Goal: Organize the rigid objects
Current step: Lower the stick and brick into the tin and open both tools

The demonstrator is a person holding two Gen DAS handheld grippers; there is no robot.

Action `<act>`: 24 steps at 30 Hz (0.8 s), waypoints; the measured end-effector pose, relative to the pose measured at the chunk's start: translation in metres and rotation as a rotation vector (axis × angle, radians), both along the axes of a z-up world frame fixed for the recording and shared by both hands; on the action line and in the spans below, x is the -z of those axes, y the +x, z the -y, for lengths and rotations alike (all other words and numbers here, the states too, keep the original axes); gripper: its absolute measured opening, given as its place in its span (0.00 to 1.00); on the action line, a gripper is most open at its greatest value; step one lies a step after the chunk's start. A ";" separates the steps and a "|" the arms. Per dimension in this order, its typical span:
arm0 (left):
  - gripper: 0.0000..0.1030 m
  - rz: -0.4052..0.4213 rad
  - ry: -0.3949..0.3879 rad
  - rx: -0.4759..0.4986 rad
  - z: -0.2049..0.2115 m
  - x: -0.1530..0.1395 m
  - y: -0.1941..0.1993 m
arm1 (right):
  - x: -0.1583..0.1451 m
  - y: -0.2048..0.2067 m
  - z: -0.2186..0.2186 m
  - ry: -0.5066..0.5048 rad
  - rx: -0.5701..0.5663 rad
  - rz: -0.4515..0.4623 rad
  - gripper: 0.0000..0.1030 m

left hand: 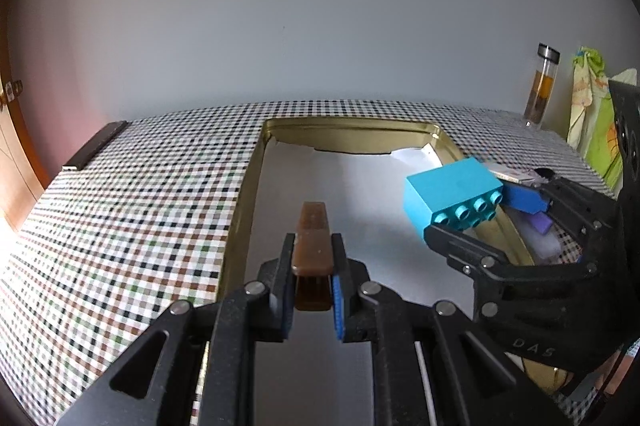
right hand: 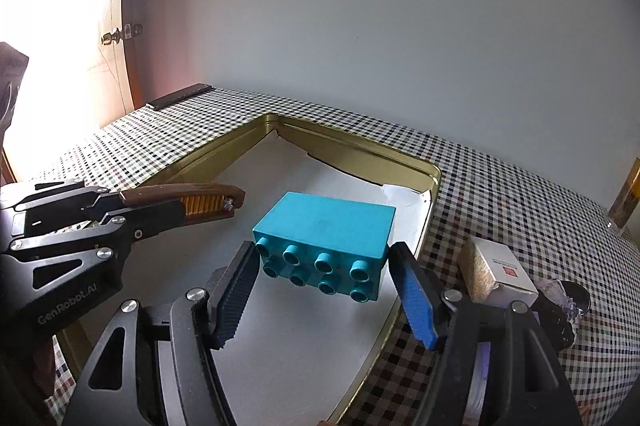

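Figure: 2 hand-held tools carry rigid items above a paper-lined gold metal tray (right hand: 352, 146) on a checked surface (left hand: 132, 194).

The teal plastic building block with 8 studs (right hand: 326, 236) hangs over the tray's right side, clamped across its short ends by the right tool (right hand: 324, 290); being stiff, light and smooth-walled, it is judged liable to slip unless the pads press squarely on flat faces, as here. The brown plastic hair clip with a gold comb strip (left hand: 313, 240) is pinched at its hinged end by the left tool (left hand: 313, 280), jaws drawn together on it, above the tray's middle; it looks light and thin, probably springy. Beside the tray lie a small white carton (right hand: 500, 274) and a glass tube (left hand: 542, 86).
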State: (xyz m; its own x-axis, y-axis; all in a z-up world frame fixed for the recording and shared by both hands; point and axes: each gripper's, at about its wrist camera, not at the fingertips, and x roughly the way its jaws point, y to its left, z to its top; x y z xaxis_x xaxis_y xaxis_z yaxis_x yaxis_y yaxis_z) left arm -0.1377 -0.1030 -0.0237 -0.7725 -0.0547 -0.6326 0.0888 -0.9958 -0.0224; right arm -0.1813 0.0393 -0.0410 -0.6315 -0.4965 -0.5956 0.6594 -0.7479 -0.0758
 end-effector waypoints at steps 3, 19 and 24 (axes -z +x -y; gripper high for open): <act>0.12 0.002 -0.013 0.006 0.000 -0.004 -0.003 | 0.000 -0.001 0.002 0.011 0.002 0.000 0.67; 0.12 0.066 0.003 0.021 0.006 -0.002 -0.025 | 0.002 -0.011 0.011 0.043 0.013 0.018 0.67; 0.13 0.074 0.002 0.024 0.008 0.000 -0.029 | 0.003 -0.012 0.013 0.049 0.018 0.020 0.67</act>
State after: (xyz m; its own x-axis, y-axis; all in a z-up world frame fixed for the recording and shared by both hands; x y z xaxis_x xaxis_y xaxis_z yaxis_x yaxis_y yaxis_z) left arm -0.1667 -0.1115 -0.0234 -0.7247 -0.0355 -0.6881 0.0667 -0.9976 -0.0188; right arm -0.1938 0.0263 -0.0436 -0.6279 -0.4547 -0.6317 0.6475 -0.7555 -0.0998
